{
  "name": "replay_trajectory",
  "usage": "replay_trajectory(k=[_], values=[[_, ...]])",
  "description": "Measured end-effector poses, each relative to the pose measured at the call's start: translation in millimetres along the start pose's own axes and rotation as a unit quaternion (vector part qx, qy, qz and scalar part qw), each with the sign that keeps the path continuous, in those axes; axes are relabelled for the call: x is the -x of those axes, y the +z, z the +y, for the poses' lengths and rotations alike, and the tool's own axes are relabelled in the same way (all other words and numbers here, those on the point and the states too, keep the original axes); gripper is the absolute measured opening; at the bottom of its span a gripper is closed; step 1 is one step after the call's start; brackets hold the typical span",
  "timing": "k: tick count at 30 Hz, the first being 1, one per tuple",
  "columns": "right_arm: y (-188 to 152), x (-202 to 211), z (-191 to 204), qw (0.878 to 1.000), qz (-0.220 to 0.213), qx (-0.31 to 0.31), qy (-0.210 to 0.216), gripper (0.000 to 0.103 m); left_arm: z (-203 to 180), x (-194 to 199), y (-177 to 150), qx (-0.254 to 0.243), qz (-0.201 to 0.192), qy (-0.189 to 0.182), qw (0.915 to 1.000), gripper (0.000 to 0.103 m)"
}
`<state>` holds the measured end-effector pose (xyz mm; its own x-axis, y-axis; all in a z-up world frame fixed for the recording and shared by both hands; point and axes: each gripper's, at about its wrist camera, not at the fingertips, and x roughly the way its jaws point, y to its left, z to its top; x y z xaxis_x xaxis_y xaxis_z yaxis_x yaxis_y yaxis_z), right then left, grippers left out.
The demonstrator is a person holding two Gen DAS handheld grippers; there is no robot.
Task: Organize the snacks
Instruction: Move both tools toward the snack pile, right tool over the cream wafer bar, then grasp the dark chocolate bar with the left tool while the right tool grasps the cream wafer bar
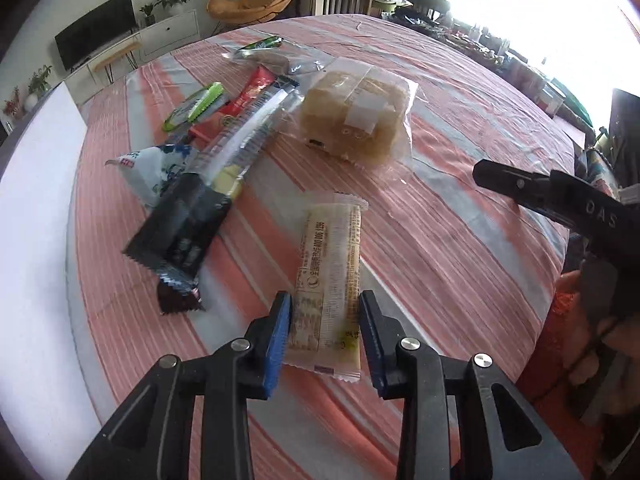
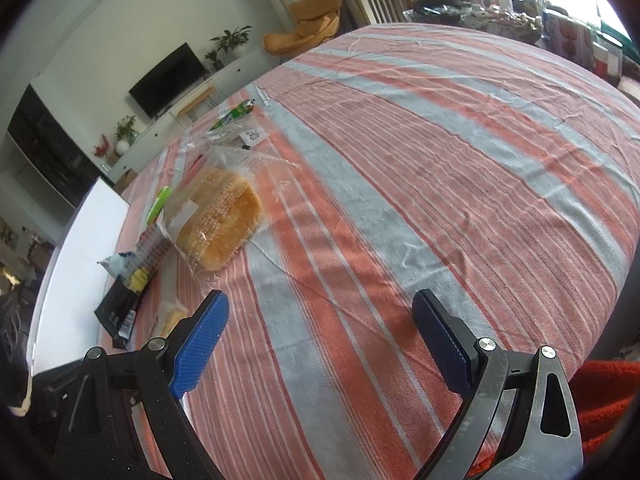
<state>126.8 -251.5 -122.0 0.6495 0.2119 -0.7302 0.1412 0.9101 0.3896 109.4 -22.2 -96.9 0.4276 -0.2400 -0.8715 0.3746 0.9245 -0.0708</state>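
A pale yellow snack bar (image 1: 332, 248) in a printed wrapper lies lengthwise between the blue pads of my left gripper (image 1: 325, 300). Both pads press on the sides of its near end, so the gripper is shut on it. To the left lies a loose heap: a black-wrapped bar (image 1: 180, 228), a long clear packet (image 1: 248, 128), a white and blue packet (image 1: 152, 172), a red packet (image 1: 252, 88) and a green one (image 1: 196, 106). Bagged bread (image 1: 356, 120) (image 2: 218, 216) sits behind. My right gripper (image 2: 320, 304) stands open over bare tablecloth, holding nothing.
The striped pink and grey tablecloth (image 2: 440, 160) covers a round table. A white board (image 1: 36, 200) borders the left edge. Another green packet (image 1: 260, 46) lies farther back. One black finger (image 1: 520, 188) of the right gripper juts in from the right, with a hand below it.
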Motion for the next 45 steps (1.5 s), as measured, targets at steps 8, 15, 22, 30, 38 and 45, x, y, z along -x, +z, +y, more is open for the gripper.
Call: replay_trajectory(k=[8,15,22,30,38,45], values=[[-0.4,0.7,0.1,1.0,-0.001,-0.002,0.001,0.095,47.6,24.9,2.4,0.067,-0.031,0.038,0.9966,0.08],[-0.8,3.6,-5.6,1.0,-0.007,-0.019,0.02,0.095,61.4,25.0,6.2,0.071,-0.041,0.093,0.9923,0.076],[-0.7,3.8,-6.6,1.0,-0.007,-0.021,0.022,0.095,92.6,-6.3,45.5,0.106,-0.016,0.113,0.9878,0.067],[0.1,3.0,-6.9,1.0,-0.008,-0.018,0.02,0.094,75.6,-37.0,46.4,0.066,0.007,0.072,0.9952,0.063],[-0.1,5.5,-12.5,0.999,-0.009,-0.029,0.035,0.094,77.8,-14.5,24.0,0.108,-0.005,0.053,0.9927,0.016],[-15.3,7.7,25.4,0.992,0.092,-0.025,0.08,0.093,80.7,44.8,-8.5,0.159,-0.057,0.011,0.9856,0.016]])
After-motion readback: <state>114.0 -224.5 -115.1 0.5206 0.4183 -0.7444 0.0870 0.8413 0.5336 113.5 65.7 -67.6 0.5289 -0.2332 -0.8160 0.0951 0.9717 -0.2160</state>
